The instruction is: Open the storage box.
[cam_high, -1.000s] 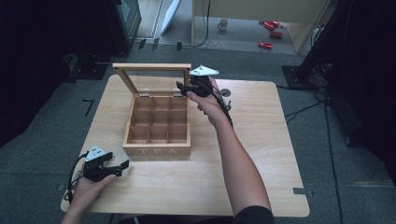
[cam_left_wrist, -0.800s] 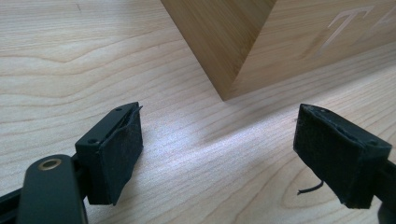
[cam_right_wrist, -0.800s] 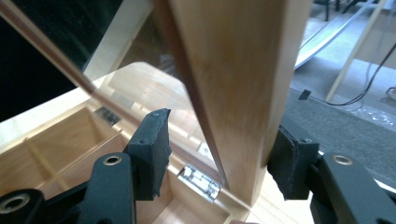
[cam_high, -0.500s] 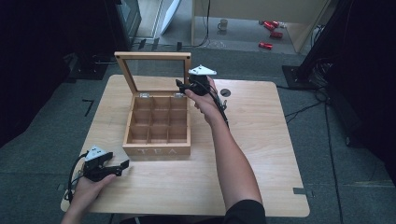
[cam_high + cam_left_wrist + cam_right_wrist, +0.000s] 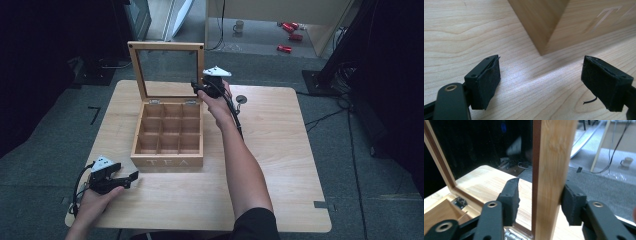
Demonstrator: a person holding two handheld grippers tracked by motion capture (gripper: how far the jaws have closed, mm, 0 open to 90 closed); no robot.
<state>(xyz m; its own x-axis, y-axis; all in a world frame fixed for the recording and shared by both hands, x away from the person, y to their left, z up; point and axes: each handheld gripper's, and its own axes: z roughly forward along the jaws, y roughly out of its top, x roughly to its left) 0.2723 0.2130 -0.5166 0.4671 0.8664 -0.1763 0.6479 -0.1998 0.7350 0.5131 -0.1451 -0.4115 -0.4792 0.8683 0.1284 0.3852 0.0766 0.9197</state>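
Observation:
A wooden tea box with several bare compartments sits left of the table's middle. Its glass lid stands upright at the back. My right gripper is at the lid's right frame, jaws astride it: the right pad touches the wood, the left pad stands a little off it. My left gripper rests open on the table near the front left, just left of the box's front corner, with nothing between its pads.
A small round fitting sits in the tabletop right of the lid. Beyond the table's far edge the floor holds a mug, red items and a dark stand base. Bare wood spreads over the table's right half.
The lid has swung up from a low tilt to upright, with my right gripper rising and moving back along with its right edge. The left gripper has stayed put.

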